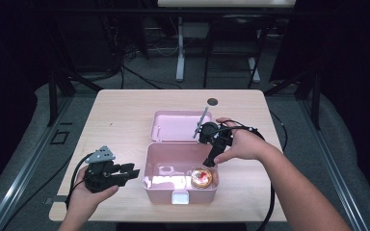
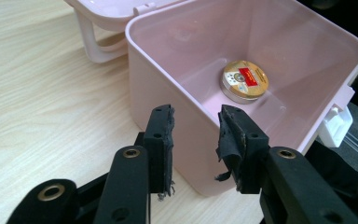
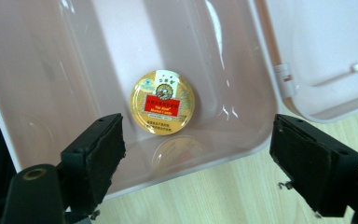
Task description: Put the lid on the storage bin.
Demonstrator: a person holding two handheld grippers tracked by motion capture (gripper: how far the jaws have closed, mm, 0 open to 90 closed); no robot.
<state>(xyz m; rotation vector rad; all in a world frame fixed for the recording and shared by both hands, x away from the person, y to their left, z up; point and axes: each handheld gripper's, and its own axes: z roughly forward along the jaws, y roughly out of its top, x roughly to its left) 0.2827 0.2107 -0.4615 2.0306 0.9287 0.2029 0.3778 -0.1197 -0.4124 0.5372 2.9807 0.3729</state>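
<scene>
The pink box point(image 1: 180, 175) sits at the near middle of the worktop point(image 1: 120, 115), its lid point(image 1: 180, 126) thrown back flat at 12 o'clock of it. The tin point(image 1: 202, 177), round and gold with a red label, lies flat on the box floor toward the 4 o'clock corner, apart from the walls.

The right gripper point(image 1: 209, 162) hangs above the box at about 1 o'clock of the tin, jaws pointing down, spread wide and holding nothing; in the right gripper view the tin point(image 3: 162, 102) lies between and beyond the two pads point(image 3: 100, 144), untouched. The left gripper point(image 1: 131, 173) rests at 9 o'clock of the box, just beside its left wall. Its jaws stand part open with nothing between them; the left gripper view shows the box corner point(image 2: 177, 140) just ahead of the fingertips.

Risks, as I judge them:
- The lid lies loose on its hinges behind the box. If the right gripper swings back toward 12 o'clock it could catch the lid edge or the handle and drag the whole box.
- The box looks light. A push from the left gripper against the wall, with nothing bracing the far side, would slide it toward 3 o'clock.
- The torn padding on the left gripper's pads point(image 2: 230, 140) may slip on smooth plastic, so a grip on the wall or the lid could let go.
- Closing the lid one-handed could tip the box forward and send the tin sliding.
</scene>
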